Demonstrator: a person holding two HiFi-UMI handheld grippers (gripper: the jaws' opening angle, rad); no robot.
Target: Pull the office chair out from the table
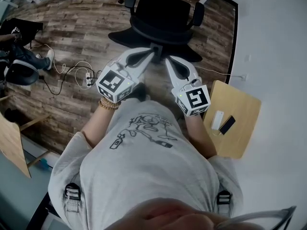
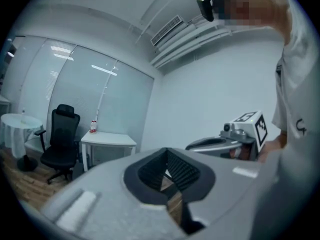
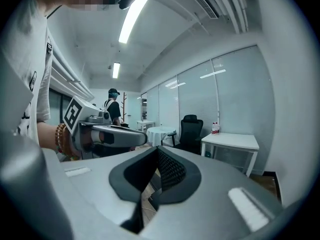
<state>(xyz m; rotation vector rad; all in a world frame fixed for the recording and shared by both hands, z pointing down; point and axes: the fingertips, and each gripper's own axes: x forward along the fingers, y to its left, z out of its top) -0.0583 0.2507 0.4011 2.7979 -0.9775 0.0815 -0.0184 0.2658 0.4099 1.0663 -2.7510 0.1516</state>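
Chair (image 1: 163, 18) stands free at upper centre, apart from lower-right bench (image 1: 242, 128); left gripper (image 1: 147, 55) and right gripper (image 1: 169, 61) hover, fingers clenched empty, seemingly finished.

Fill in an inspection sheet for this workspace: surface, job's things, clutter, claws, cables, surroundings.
Surface: wood-plank floor; small wooden table at right.
Job's things: black office chair on the floor ahead, apart from that table.
Clutter: white object and black phone-like object on the table.
Claws: left claw and right claw both shut, nothing held.
Cables: white cable and power strip on the floor at left.
Surroundings: seated person at left; white wall at right.
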